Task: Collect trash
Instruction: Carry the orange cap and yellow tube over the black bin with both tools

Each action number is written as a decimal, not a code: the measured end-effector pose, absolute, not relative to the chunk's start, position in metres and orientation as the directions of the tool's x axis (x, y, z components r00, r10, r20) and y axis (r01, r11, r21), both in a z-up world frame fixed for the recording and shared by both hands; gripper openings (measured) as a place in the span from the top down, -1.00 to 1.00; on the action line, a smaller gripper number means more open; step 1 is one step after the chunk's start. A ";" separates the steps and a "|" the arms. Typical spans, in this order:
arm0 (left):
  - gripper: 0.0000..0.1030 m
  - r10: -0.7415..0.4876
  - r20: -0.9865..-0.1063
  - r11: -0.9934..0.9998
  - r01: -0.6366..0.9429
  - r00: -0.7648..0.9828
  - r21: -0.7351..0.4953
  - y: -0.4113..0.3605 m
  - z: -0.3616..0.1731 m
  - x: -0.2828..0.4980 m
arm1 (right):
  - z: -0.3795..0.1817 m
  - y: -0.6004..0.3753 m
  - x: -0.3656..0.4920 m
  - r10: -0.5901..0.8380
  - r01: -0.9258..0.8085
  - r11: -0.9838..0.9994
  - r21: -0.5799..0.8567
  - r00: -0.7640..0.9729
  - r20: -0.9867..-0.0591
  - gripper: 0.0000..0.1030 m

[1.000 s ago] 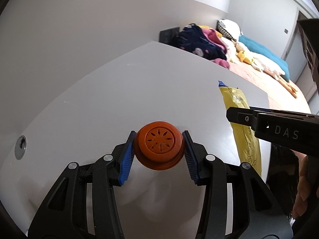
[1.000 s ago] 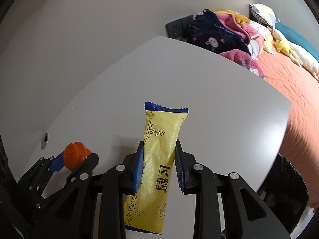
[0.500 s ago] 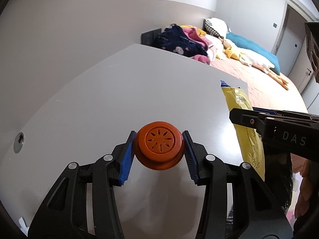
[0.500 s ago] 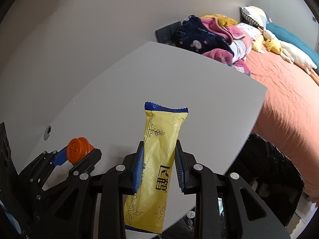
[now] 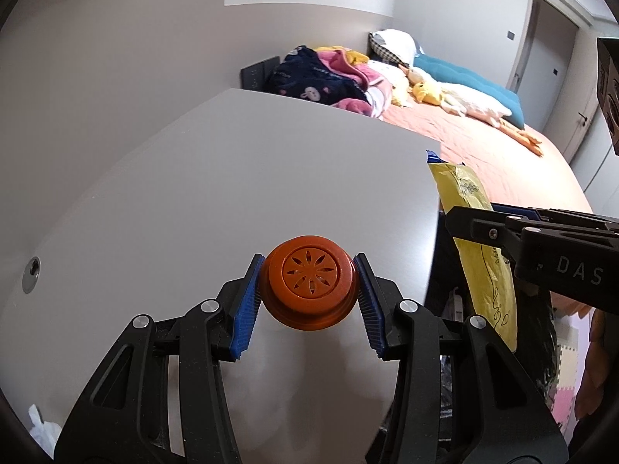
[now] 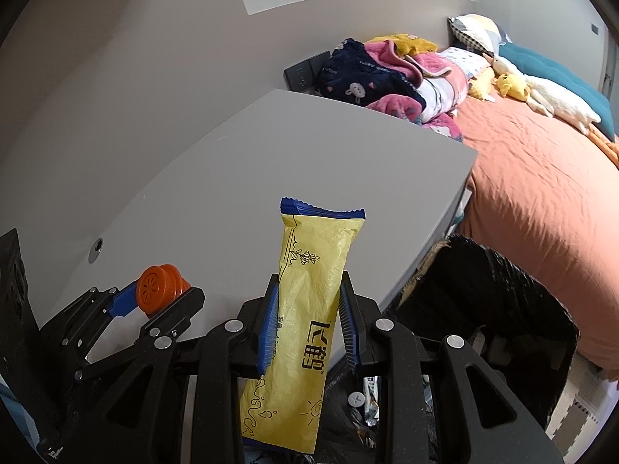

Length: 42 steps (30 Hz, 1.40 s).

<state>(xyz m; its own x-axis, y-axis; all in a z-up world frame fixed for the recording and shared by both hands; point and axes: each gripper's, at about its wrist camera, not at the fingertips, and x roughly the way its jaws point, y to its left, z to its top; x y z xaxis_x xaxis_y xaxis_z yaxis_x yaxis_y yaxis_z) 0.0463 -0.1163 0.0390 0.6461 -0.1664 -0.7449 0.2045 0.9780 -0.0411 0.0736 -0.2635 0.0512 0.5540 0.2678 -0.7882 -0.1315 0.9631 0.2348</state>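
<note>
My left gripper (image 5: 308,288) is shut on a round orange plastic cap (image 5: 309,284) with a flower-shaped cut-out, held above the grey table (image 5: 232,193). It also shows in the right wrist view (image 6: 160,290), left of my right gripper. My right gripper (image 6: 307,321) is shut on a long yellow snack wrapper (image 6: 309,301) with blue ends, held upright past the table's right edge. The wrapper also shows in the left wrist view (image 5: 476,239). A bin lined with a black bag (image 6: 503,309) stands below and right of the wrapper, with trash inside.
A bed with an orange cover (image 6: 541,193) lies to the right, with a pile of clothes (image 6: 387,73), pillows and plush toys on it. A round hole (image 5: 31,274) sits in the table near its left side. Wall sockets (image 6: 305,69) are behind the table.
Both grippers have moved right, keeping their holds. The table edge has slid left in both views and the black-lined bin has come into the right wrist view.
</note>
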 end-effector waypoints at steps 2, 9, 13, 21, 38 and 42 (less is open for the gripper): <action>0.12 -0.170 -0.745 0.976 0.214 0.645 -0.037 -0.121 0.039 0.043 | 0.051 -0.270 0.067 0.267 -0.124 0.963 0.240 0.558 -0.785 0.41; 0.12 -0.193 -0.744 0.967 0.251 0.639 -0.035 -0.135 0.039 0.034 | 0.049 -0.287 0.056 0.251 -0.096 0.966 0.240 0.568 -0.784 0.41; 0.11 -0.205 -0.745 0.963 0.267 0.635 -0.037 -0.143 0.038 0.032 | 0.048 -0.298 0.049 0.246 -0.079 0.966 0.247 0.576 -0.779 0.41; 0.11 -0.233 -0.750 0.951 0.305 0.619 -0.045 -0.160 0.035 0.033 | 0.046 -0.322 0.039 0.230 -0.034 0.965 0.261 0.591 -0.773 0.41; 0.11 -0.300 -0.762 0.908 0.417 0.574 -0.043 -0.217 0.029 0.030 | 0.034 -0.382 0.019 0.156 0.088 0.962 0.260 0.603 -0.782 0.41; 0.11 -0.314 -0.766 0.894 0.446 0.562 -0.039 -0.231 0.028 0.029 | 0.033 -0.396 0.015 0.143 0.114 0.958 0.262 0.605 -0.784 0.41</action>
